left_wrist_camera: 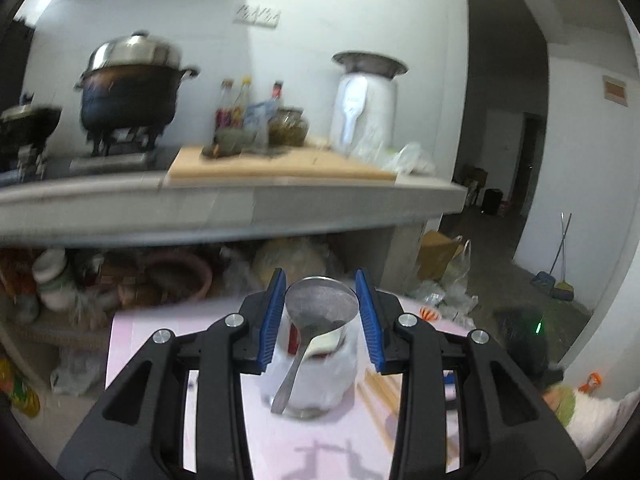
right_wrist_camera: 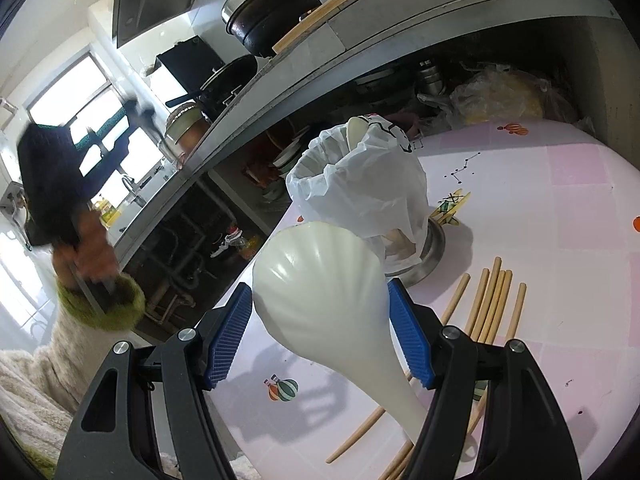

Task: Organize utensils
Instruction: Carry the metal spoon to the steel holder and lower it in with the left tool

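Observation:
In the left wrist view my left gripper (left_wrist_camera: 321,304) is shut on the bowl of a metal spoon (left_wrist_camera: 320,306), whose handle hangs down and to the left. The spoon is above a metal utensil holder lined with a white plastic bag (left_wrist_camera: 320,376) on the pink table (left_wrist_camera: 160,320). In the right wrist view my right gripper (right_wrist_camera: 319,332) is shut on a white shell-shaped plastic spoon (right_wrist_camera: 320,280), just in front of the bag-lined holder (right_wrist_camera: 360,184). A white spoon (right_wrist_camera: 354,130) stands in the holder. Several wooden chopsticks (right_wrist_camera: 492,304) lie loose on the table to its right.
A tiled kitchen counter (left_wrist_camera: 240,204) behind the table carries a big lidded pot (left_wrist_camera: 130,88), bottles, a jar and a cutting board (left_wrist_camera: 280,164). Pots and bags crowd the space beneath it. The person's left hand with a green cuff (right_wrist_camera: 100,300) is raised at the left.

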`<state>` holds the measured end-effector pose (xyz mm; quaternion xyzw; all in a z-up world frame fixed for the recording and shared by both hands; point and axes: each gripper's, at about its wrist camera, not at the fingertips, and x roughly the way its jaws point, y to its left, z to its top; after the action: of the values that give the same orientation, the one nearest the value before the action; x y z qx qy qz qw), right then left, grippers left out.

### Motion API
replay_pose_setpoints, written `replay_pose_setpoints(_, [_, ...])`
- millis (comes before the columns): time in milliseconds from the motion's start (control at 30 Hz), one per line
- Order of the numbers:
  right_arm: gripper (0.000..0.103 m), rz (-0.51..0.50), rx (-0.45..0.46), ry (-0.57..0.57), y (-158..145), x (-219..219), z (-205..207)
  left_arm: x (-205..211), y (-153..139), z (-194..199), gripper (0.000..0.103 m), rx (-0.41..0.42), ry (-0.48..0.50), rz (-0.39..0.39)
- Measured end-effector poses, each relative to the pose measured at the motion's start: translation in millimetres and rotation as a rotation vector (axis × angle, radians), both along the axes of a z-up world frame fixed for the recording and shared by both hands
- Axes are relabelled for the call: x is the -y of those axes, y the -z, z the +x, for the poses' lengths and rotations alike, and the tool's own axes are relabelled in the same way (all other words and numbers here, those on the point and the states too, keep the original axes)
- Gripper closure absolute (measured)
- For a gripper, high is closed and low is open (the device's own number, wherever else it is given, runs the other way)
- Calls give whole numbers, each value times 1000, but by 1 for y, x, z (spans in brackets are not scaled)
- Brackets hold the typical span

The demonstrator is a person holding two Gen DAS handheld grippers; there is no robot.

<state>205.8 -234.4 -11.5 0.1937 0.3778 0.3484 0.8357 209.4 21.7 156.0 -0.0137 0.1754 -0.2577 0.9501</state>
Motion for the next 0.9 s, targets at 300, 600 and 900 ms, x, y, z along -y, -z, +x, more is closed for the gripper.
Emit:
replay_pose_setpoints(300, [36,28,-12,22,6,14,1,41,-32,53,69,17,43,-38])
replay_pose_setpoints(600, [36,39,-34,54,16,31,5,63,27,117,69,-109,22,-29])
replay_pose_setpoints(900, [36,41,-38,66,19,41,3,58,80,135,69,-179,-14,-25])
